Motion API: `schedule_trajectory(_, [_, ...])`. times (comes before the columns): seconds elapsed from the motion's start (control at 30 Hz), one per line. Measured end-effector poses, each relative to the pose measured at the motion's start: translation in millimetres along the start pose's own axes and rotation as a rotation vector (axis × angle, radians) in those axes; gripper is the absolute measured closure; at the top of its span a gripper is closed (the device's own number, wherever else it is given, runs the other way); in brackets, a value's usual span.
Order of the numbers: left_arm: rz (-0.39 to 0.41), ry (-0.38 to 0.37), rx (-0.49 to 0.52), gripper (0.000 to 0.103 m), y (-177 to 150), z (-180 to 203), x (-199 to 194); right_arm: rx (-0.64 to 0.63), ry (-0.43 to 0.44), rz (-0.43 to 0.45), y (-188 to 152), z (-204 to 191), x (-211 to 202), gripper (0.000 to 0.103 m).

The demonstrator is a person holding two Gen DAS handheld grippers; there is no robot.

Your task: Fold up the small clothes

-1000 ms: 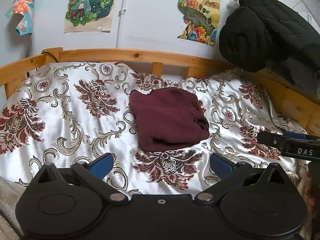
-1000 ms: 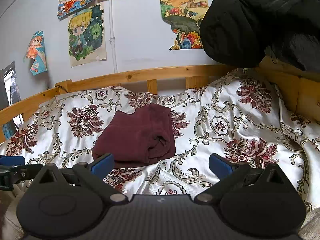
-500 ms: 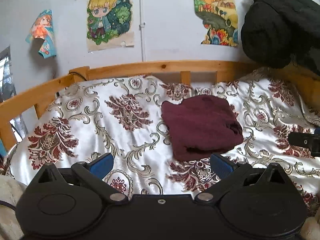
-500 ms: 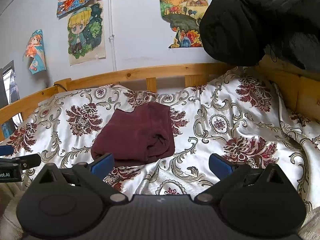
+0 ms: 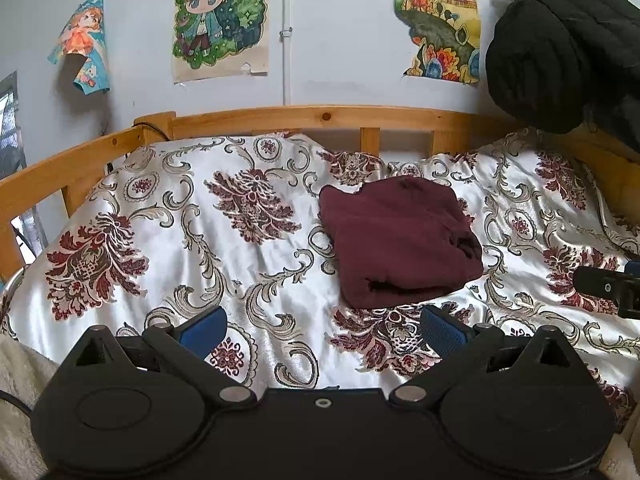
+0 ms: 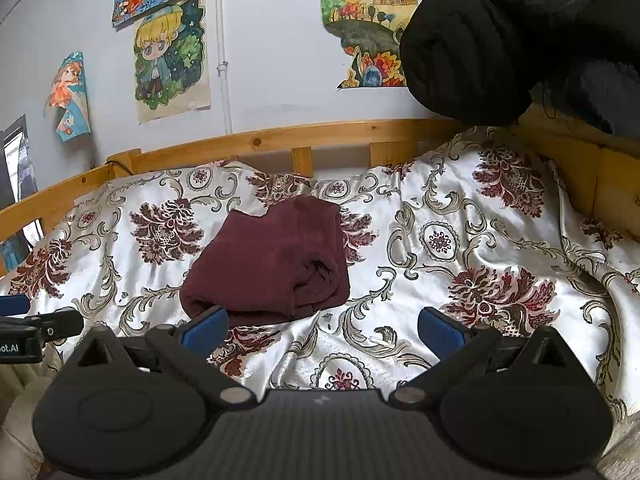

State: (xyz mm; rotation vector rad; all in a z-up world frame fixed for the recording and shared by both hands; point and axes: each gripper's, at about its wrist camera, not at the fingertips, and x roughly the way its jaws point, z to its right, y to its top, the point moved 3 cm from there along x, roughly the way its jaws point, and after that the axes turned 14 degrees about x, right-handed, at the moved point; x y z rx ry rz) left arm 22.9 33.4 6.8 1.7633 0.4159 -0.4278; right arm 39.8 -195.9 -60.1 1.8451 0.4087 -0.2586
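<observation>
Two hand-held grippers, the left hand-held gripper (image 5: 322,330) and the right hand-held gripper (image 6: 322,330), are held wide apart and empty. One folded dark red cloth (image 5: 398,242) is laid on the flowered bed cover (image 5: 168,240), just past both.

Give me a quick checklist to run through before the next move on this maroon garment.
1. Left gripper open, holding nothing: ok.
2. Right gripper open, holding nothing: ok.
3. Maroon garment folded into a compact bundle on the patterned bedspread: ok.
4. Both grippers apart from the garment: ok.
5. Fold edges even underneath: cannot tell.
6. Black jacket hangs apart from the garment: ok.
</observation>
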Motion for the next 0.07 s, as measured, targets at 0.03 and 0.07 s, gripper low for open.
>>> schedule_trajectory(0.03, [-0.007, -0.002, -0.001, 0.001, 0.0, 0.1, 0.9, 0.001, -0.002, -0.004, -0.2, 0.3, 0.9, 0.0])
schedule_trajectory(0.07, [-0.014, -0.005, -0.001, 0.001, -0.4, 0.4, 1.9, 0.003, -0.004, -0.011, -0.4, 0.6, 2.0, 0.0])
